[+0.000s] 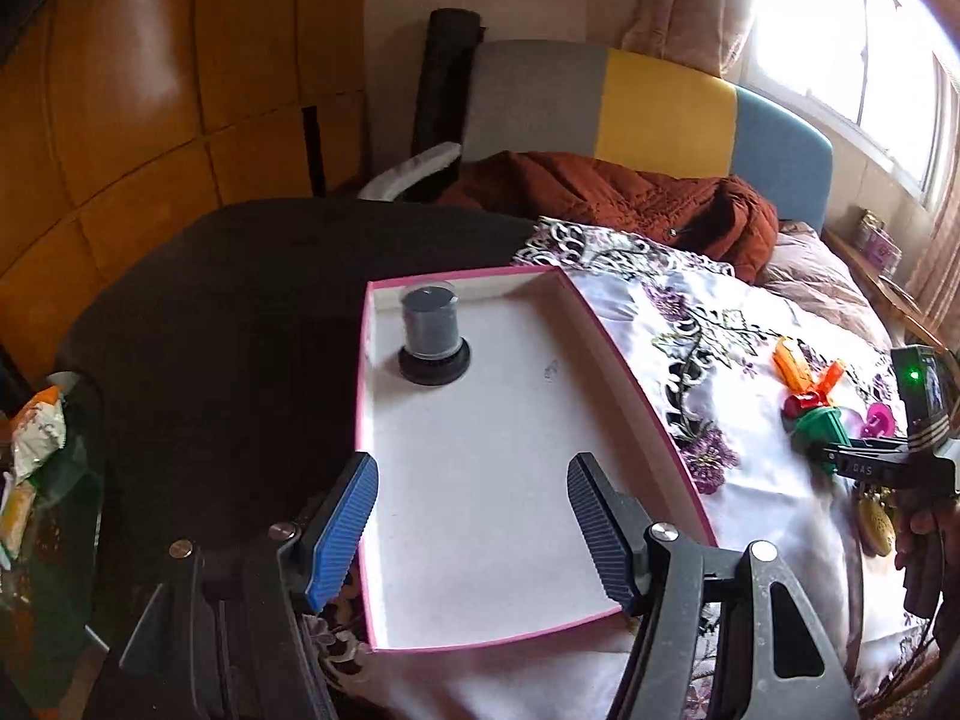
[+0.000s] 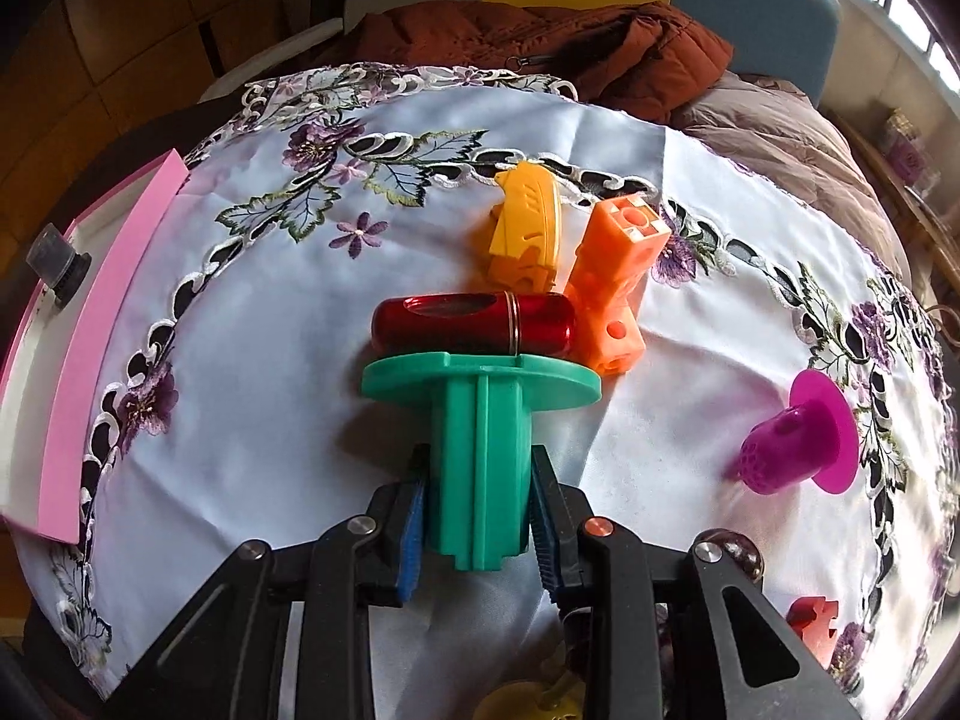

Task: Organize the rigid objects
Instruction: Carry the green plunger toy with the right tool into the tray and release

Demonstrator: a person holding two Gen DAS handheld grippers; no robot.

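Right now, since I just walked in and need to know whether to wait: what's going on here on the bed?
A person is sorting small plastic toys into a pink-edged box. The right gripper is shut on a green flanged piece, among a red tube, orange block, yellow piece and purple piece on the flowered cloth. The left gripper hovers open over the box, which holds only a dark capped jar.

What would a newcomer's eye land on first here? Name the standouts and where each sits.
First, the green flanged piece clamped in the right hand-held gripper, low and central over the embroidered cloth. Just beyond its flange lie a red capsule, an orange block and a yellow piece. To the left, the pink-edged box holds one dark cylinder in its far corner.
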